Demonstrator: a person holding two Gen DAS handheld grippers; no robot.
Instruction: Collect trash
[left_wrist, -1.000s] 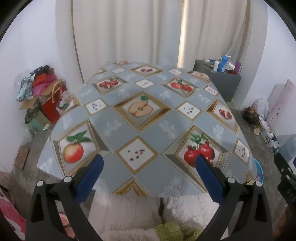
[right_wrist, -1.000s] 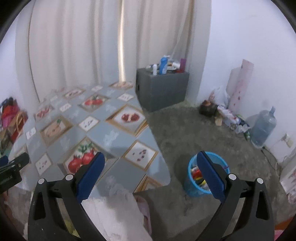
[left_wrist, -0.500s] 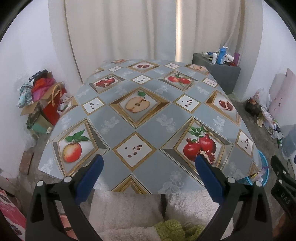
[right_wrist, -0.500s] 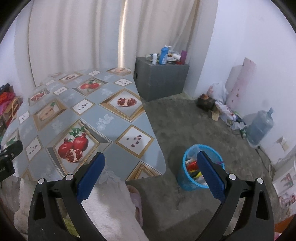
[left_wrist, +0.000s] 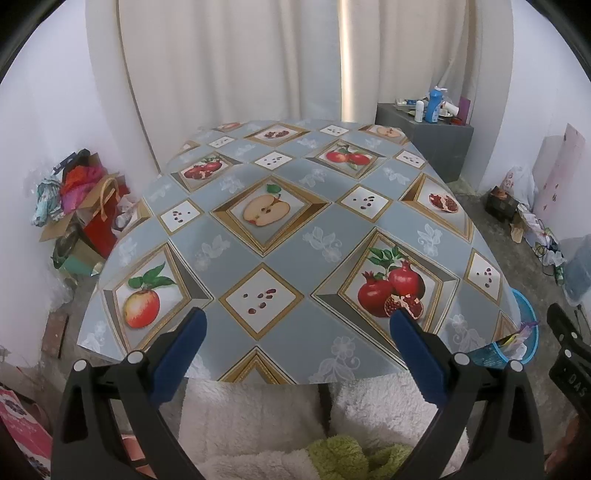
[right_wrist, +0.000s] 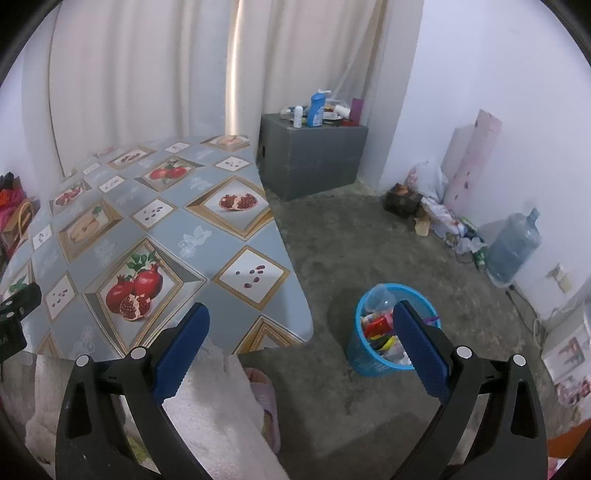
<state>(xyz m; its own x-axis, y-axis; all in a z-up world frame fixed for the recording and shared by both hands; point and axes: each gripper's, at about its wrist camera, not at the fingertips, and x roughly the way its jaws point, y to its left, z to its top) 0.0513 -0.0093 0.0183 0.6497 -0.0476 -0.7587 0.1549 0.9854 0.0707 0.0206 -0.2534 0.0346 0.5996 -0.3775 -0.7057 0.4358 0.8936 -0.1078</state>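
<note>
With the table (left_wrist: 295, 229) bare and the blue bin (right_wrist: 373, 354) of trash on the floor at its 4 o'clock corner, both the left gripper (left_wrist: 295, 332) and right gripper (right_wrist: 301, 332) hang spread and empty, so scan the floor slowly before reaching

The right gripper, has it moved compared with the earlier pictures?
Yes. The right gripper has swung to its right: the blue bin and grey cabinet sit further left in its view than before.

Looks like I'm in somebody's home: fruit-print tablecloth (left_wrist: 295, 236) on the table, long curtains (right_wrist: 147, 74), toiletry bottles (right_wrist: 317, 110) on a grey cabinet (right_wrist: 314, 162), a water jug (right_wrist: 513, 247) and bags of clothes (left_wrist: 74, 192) on the floor.
</note>
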